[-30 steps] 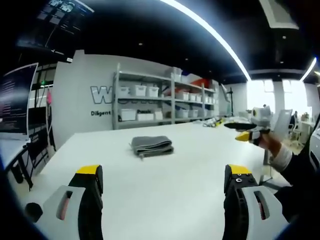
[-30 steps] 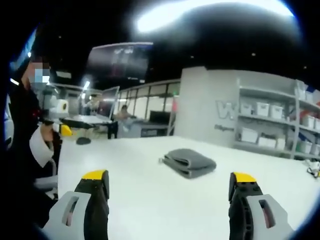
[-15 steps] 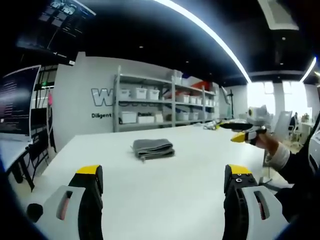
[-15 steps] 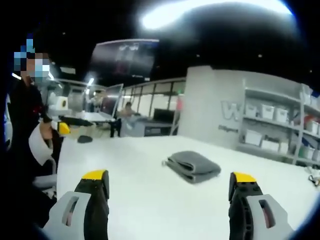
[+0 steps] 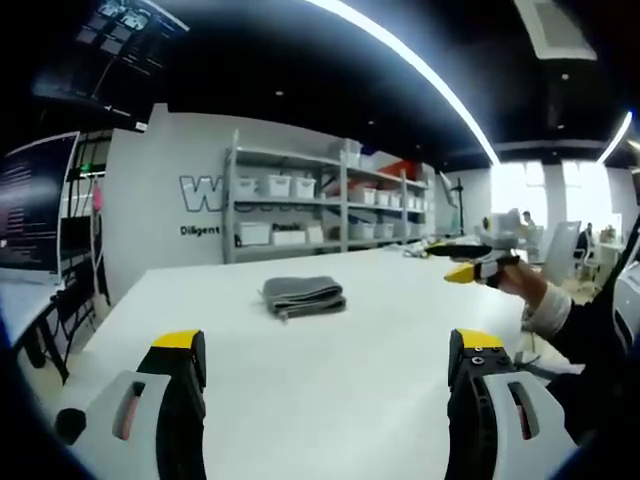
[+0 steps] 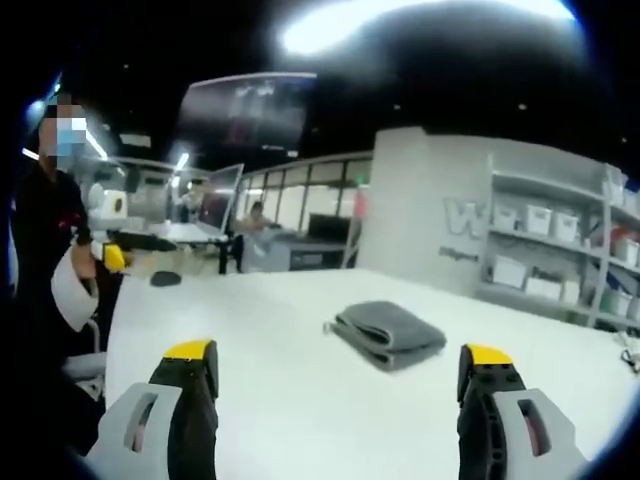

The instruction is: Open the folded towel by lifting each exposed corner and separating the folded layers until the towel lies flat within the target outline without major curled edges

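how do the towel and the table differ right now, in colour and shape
The towel is dark grey; the table is white. The towel is soft, folded into stacked layers with rounded edges, while the table is one flat, smooth, hard-looking surface. The towel is a small bundle; the table spreads wide around it on every side. Neither is touched: the left gripper and right gripper hang open short of the towel.

My grey towel (image 5: 303, 294) (image 6: 389, 333) lies folded, apparently in several layers, flat on the white worktop (image 5: 330, 370), well ahead.
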